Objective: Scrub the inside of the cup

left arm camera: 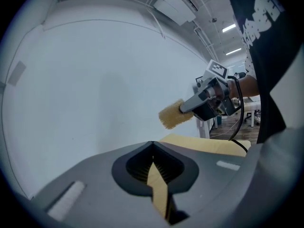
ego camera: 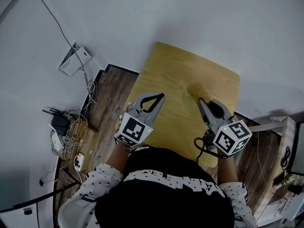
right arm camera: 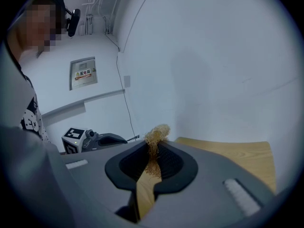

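My left tongs (ego camera: 160, 97) closed and empty, right tongs (ego camera: 201, 100) clamping a yellow scrub sponge (ego camera: 194, 89), wooden table (ego camera: 209, 75) beneath both, white wall (ego camera: 190, 13) ahead, cable tangle (ego camera: 71, 132) left.

A gap of worktop (ego camera: 180, 115) separates my left hand-held gripper (ego camera: 161, 96) and right hand-held gripper (ego camera: 201, 101); beyond the worktop's far edge, a white wall (ego camera: 213, 18) blocks the way.

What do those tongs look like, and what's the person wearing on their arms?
The left tongs and right tongs are grey pointed shells with black ribbed pads inside. Each carries a white cube printed with black square markers. A black cable loops from the right one. The sleeves are white with small dark specks.
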The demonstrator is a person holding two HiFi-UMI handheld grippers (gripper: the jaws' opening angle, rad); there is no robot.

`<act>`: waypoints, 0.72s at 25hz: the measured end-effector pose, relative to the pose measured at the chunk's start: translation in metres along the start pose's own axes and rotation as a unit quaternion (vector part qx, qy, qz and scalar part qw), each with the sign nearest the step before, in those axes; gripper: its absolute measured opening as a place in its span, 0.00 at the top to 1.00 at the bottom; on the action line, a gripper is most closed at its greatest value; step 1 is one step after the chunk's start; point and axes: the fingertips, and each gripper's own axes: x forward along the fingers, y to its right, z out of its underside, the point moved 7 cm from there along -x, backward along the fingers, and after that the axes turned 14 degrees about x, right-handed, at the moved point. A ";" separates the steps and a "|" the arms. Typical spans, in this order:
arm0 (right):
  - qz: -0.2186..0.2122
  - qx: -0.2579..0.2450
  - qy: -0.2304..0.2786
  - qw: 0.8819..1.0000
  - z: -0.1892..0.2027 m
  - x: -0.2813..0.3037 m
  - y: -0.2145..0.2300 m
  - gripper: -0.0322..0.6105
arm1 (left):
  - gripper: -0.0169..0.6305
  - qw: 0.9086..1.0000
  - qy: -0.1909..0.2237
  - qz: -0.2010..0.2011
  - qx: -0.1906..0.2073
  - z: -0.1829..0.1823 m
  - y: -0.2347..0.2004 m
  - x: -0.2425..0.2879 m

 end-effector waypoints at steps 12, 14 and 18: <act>-0.003 -0.004 -0.014 1.000 0.006 -0.001 -0.004 0.86 | 0.97 1.000 0.015 0.000 -0.011 -0.011 0.000 -0.002; 0.001 -0.004 -0.012 1.000 0.006 -0.004 -0.003 0.86 | 0.97 1.000 0.015 0.008 -0.005 -0.013 0.002 0.001; 0.005 -0.004 -0.010 1.000 0.007 -0.010 0.000 0.86 | 0.97 1.000 0.013 0.018 0.000 -0.016 0.008 0.005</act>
